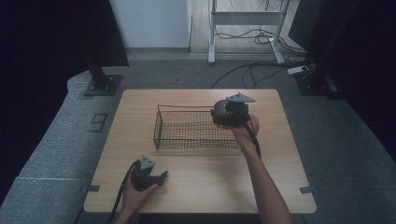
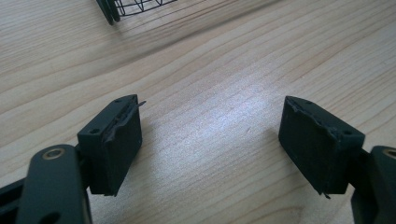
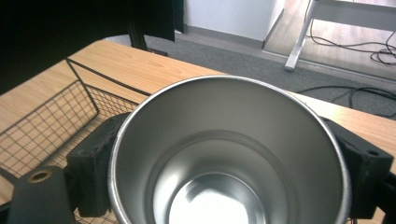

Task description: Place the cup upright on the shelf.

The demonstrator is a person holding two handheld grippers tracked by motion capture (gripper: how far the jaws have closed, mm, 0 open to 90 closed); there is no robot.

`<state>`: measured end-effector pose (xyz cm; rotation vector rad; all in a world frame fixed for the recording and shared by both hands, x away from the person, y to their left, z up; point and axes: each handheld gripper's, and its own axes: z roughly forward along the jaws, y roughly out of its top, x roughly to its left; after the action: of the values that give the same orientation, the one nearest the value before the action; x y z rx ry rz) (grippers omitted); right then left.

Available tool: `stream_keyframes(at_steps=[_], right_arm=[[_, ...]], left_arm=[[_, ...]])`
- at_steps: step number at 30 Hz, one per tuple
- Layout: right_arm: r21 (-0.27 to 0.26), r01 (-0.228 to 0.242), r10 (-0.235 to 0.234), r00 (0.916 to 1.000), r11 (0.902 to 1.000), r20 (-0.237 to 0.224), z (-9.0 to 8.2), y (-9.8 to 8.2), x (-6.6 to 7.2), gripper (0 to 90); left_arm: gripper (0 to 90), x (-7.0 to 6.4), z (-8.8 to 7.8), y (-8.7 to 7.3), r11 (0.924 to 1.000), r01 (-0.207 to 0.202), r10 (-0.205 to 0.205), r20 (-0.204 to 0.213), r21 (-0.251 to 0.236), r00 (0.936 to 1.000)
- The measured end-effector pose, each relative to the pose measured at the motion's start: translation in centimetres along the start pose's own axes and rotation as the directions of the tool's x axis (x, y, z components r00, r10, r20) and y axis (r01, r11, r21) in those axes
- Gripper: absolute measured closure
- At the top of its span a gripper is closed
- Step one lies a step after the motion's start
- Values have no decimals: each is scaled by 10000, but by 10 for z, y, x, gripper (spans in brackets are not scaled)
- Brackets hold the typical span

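Table (image 1: pixel 201 186): light wood, centre of high view; grey carpet around it.
Basket (image 1: pixel 196 128): black wire, rectangular, mid-table, just above frame centre.
Cup (image 3: pixel 229 154): shiny steel, seen from above in right gripper view, fills lower centre; inside looks empty.
R gripper (image 1: pixel 229 114): right of centre in high view, at basket's right end; jaws clamped on cup, one pad each side of its wall.
Cup vs basket: above basket's right end; whether it touches the wire, can't tell.
L gripper (image 1: pixel 163 176): lower left in high view, low over table, near front edge, well apart from basket.
L jaws: wide apart, nothing between, bare wood below.
Basket corner: upper left of left gripper view.
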<state>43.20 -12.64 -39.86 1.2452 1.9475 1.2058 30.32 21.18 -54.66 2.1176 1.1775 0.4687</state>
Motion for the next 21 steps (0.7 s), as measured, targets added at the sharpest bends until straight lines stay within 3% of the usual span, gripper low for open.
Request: stream_keyframes(at_steps=[14, 21], right_arm=[[377, -157, 154, 9998, 9992, 81, 19, -3, -7, 133], [683, 13, -30, 9997, 9977, 252, 34, -8, -7, 133]], left_arm=[[213, 0, 0, 0, 10000, 13, -13, -11, -7, 10000], [213, 0, 0, 0, 10000, -12, 12, -8, 15, 10000]])
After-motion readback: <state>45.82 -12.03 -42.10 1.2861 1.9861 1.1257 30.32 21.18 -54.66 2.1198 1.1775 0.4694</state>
